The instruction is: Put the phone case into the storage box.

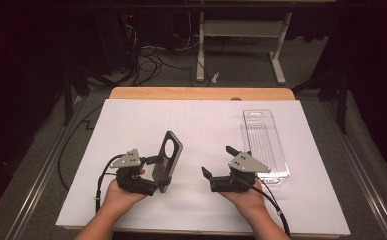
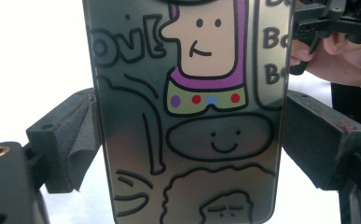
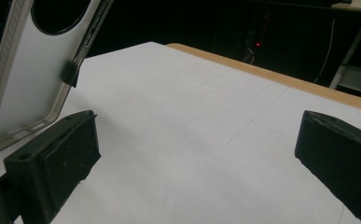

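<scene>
The phone case (image 1: 168,159) stands tilted above the white sheet on the desk (image 1: 146,210), held up at its lower part by the left gripper (image 1: 156,172). Its two black fingers (image 2: 71,140) press on the case's two long edges, so they are closed on it, one on each side. In the left gripper view the side facing that gripper is silvery and covered in cartoon drawings: a face in a purple hood with coloured dots on the collar, a smiling oval below it, and fat outlined letters. From the right gripper view the other side is plain and pale, with a big round cut-out near the top and a clear ribbed rim (image 3: 43,70).

The right gripper (image 1: 217,161) sits just to the right of the case, apart from it, low over the sheet in the person's right hand (image 1: 246,197). Its fingers (image 3: 52,158) stand wide apart with nothing but bare paper between them.

Farther right, just beyond that gripper, a long clear plastic tray (image 1: 264,142) lies flat on the sheet, running away from the person toward the desk's far wooden edge (image 1: 201,93). Past the desk, on the dark floor, are cables and the white legs of another desk (image 1: 241,45).
</scene>
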The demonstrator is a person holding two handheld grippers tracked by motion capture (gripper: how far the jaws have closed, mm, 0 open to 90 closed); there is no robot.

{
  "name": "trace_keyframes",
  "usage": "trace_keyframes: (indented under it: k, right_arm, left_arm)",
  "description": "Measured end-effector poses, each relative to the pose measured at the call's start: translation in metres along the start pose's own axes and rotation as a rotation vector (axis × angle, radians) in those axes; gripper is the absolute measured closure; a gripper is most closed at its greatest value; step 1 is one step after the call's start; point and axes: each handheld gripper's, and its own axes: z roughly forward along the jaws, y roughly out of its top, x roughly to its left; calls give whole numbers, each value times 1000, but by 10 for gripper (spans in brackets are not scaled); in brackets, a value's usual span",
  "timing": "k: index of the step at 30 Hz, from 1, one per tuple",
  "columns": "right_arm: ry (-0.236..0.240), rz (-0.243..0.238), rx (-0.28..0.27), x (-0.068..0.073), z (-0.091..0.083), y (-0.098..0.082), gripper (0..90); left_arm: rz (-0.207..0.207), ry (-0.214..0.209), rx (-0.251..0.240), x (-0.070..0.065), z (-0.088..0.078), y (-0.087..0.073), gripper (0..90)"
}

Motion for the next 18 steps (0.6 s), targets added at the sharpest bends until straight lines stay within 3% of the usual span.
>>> trace_keyframes:
  k: [6,10,18]
  right_arm:
    - [6,-5,19,0,1,-6,1]
    - [19,-27,4,4,0,-4,1]
    - [34,-18,-18,2,-2,0,1]
  left_arm:
    - [13,-27,10,-2,3,-1,128]
    - [17,-42,8,-2,3,-1,128]
    - [34,-92,-6,-3,2,0,128]
